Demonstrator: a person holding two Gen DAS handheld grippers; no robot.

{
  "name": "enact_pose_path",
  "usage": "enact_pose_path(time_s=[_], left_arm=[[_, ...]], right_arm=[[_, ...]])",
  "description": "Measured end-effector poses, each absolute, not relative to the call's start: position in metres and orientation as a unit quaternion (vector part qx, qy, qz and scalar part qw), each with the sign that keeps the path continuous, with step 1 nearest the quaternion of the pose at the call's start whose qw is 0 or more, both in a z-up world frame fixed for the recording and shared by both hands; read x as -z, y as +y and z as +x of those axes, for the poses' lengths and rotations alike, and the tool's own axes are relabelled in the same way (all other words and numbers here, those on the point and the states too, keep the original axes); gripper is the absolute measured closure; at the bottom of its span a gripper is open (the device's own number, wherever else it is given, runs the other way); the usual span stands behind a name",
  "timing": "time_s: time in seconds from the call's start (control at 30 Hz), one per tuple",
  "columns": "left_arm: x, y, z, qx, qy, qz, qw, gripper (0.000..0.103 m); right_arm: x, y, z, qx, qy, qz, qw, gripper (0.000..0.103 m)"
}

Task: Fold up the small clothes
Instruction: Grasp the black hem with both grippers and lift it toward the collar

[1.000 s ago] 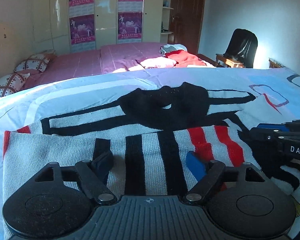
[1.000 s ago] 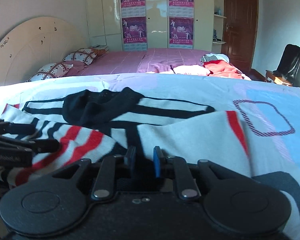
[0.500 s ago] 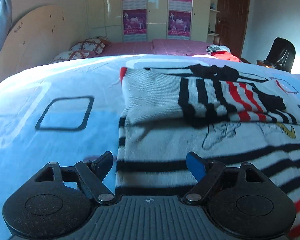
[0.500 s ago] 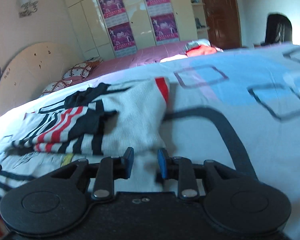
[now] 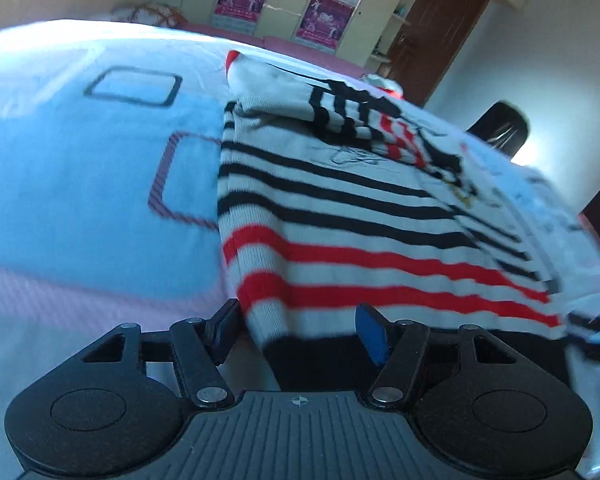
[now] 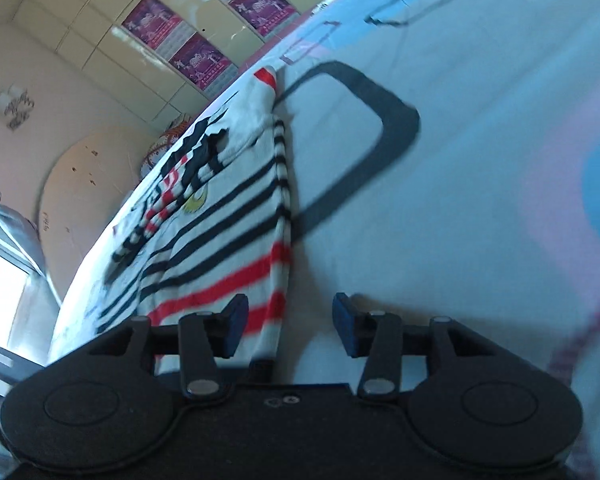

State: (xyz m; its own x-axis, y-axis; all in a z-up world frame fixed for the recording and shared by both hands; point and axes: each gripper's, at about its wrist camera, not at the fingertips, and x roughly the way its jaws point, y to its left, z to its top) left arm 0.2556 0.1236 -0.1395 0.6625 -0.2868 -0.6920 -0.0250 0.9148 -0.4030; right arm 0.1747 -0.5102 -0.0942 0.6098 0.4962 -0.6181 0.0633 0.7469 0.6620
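Note:
A small white knit sweater (image 5: 340, 216) with black and red stripes lies on the bed, its sleeves folded across the upper body. My left gripper (image 5: 300, 332) is open at the sweater's bottom left corner, with the hem lying between its fingers. My right gripper (image 6: 288, 324) is open at the bottom right corner of the sweater (image 6: 220, 240), with the hem edge just inside its left finger. The other gripper's tip (image 5: 596, 332) shows blurred at the right edge of the left wrist view.
The bedsheet (image 5: 80, 184) is light blue and white with printed rectangles and also shows in the right wrist view (image 6: 480, 160). A wardrobe with purple posters (image 5: 284, 4), a brown door (image 5: 440, 28) and a black chair (image 5: 500, 128) stand behind. A headboard (image 6: 80, 184) is at left.
Both grippers have drawn back from the folded sleeves to the sweater's bottom hem corners and tilted. The right gripper, shut a second ago, has opened; the left stayed open.

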Motion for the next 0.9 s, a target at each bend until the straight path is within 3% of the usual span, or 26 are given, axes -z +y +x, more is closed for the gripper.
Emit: enact_pose_path(time_s=[0.07,0.13,0.23,0.47,0.53,0.57,0.6,0.63,0.9], left_arm=[[0.146,0.131,0.240,0.097,0.403,-0.239,0.878,0.054],[0.157,0.139,0.228,0.118,0.398,-0.302,0.858,0.057],[0.176,0.145,0.215,0.152,0.395,-0.387,0.819,0.058],[0.185,0.139,0.230,0.174,0.396,-0.404,0.806,0.058],[0.183,0.132,0.234,0.171,0.397,-0.383,0.816,0.064],[0.182,0.129,0.236,0.160,0.400,-0.366,0.825,0.082],[0.181,0.126,0.237,0.142,0.406,-0.340,0.837,0.094],[0.182,0.125,0.237,0.141,0.401,-0.335,0.841,0.095],[0.154,0.143,0.209,0.146,0.325,-0.345,0.868,0.098]], right_arm=[[0.096,-0.509,0.158,-0.132,0.426,0.353,0.823,0.057],[0.097,-0.504,0.144,-0.142,0.428,0.371,0.812,0.057],[0.105,-0.500,0.127,-0.151,0.424,0.411,0.793,0.057],[0.118,-0.495,0.134,-0.177,0.414,0.448,0.772,0.061],[0.120,-0.486,0.144,-0.187,0.423,0.433,0.774,0.069],[0.121,-0.483,0.147,-0.188,0.427,0.428,0.774,0.075],[0.121,-0.480,0.148,-0.187,0.430,0.420,0.777,0.089],[0.121,-0.478,0.149,-0.178,0.434,0.409,0.783,0.098],[0.083,-0.476,0.123,-0.192,0.379,0.352,0.834,0.098]])
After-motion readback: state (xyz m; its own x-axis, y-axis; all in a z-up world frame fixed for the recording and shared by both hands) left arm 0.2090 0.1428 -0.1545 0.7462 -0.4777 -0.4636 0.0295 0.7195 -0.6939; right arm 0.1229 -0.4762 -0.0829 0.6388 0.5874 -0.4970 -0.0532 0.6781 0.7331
